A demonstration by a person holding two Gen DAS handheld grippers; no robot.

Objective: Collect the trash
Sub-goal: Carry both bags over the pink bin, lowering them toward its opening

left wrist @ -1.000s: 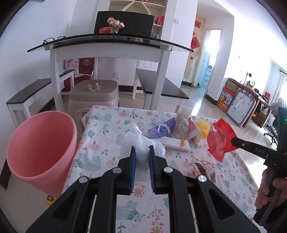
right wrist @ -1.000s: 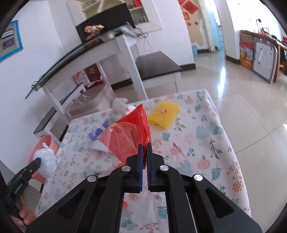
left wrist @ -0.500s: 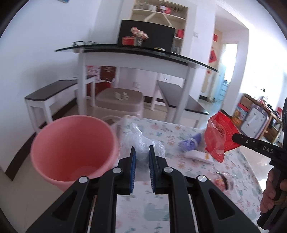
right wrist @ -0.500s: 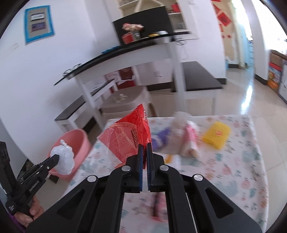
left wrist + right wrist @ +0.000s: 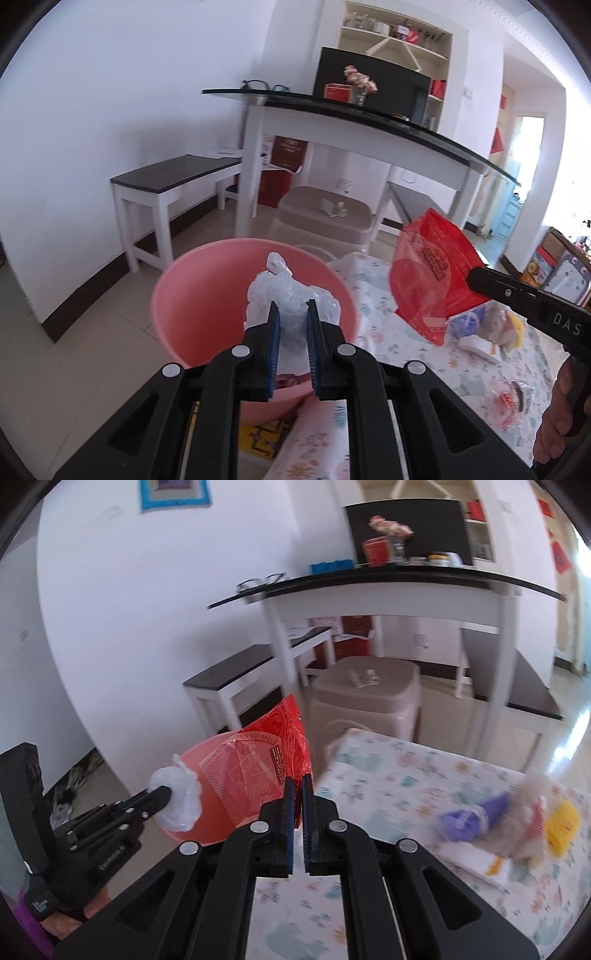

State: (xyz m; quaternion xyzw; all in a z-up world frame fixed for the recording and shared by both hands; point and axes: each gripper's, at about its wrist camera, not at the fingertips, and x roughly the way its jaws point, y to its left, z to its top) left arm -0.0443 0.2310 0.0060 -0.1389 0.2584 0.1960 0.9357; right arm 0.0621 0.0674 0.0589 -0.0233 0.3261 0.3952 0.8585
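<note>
The left gripper [image 5: 291, 314] pinches a crumpled clear plastic bag [image 5: 286, 295] between its blue-padded jaws, which stand only slightly apart on the film; the bag hangs over the mouth of the round pink plastic bin [image 5: 192, 295] just ahead and below. The right gripper [image 5: 298, 786], jaws nearly together, clamps the lower edge of a shiny red foil snack packet [image 5: 266, 771], held in the air beside the bin's rim. Further right, on the floral-cloth table [image 5: 399, 775], lie a purple wrapper [image 5: 469, 816], a yellow packet [image 5: 563, 823] and a white wrapper [image 5: 476, 864], well apart from both grippers.
</note>
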